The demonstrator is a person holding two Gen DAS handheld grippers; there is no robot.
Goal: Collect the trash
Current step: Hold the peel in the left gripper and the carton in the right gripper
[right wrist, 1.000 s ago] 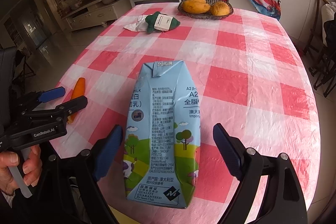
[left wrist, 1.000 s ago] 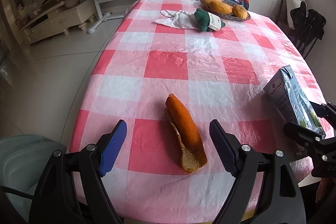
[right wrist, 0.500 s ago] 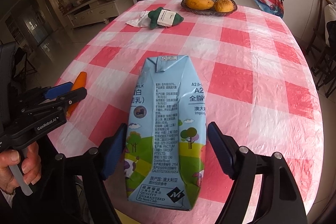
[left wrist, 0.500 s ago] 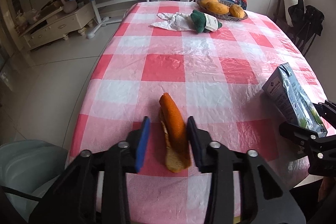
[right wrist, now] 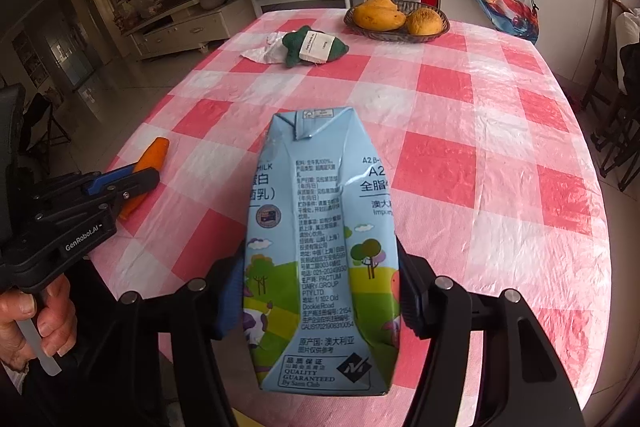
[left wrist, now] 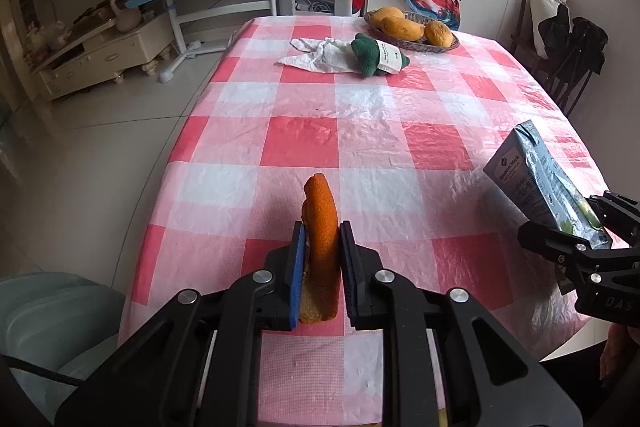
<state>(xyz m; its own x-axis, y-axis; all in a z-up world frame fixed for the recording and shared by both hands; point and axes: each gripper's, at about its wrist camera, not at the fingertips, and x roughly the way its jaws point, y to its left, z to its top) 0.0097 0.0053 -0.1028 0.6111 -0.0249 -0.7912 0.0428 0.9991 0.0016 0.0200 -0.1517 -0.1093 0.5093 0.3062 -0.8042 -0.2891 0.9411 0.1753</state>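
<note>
1. Left tool (left wrist: 320, 259) is closing, pads pressing the orange peel (left wrist: 320, 227) near the surface's (left wrist: 360, 107) front edge.
2. Right tool (right wrist: 320, 301) is closing, gripping the milk carton (right wrist: 320, 247) at the same edge; far side open.

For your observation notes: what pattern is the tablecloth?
Pink-and-white checks on the tablecloth, clearest in the left wrist view.

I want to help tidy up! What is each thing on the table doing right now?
Orange peel: pinched in the closing left gripper.
Milk carton: between the right gripper's closing jaws.
Green plush: lying untouched.
White rag: crumpled beside it.
Fruit basket: holding mangoes.
</note>
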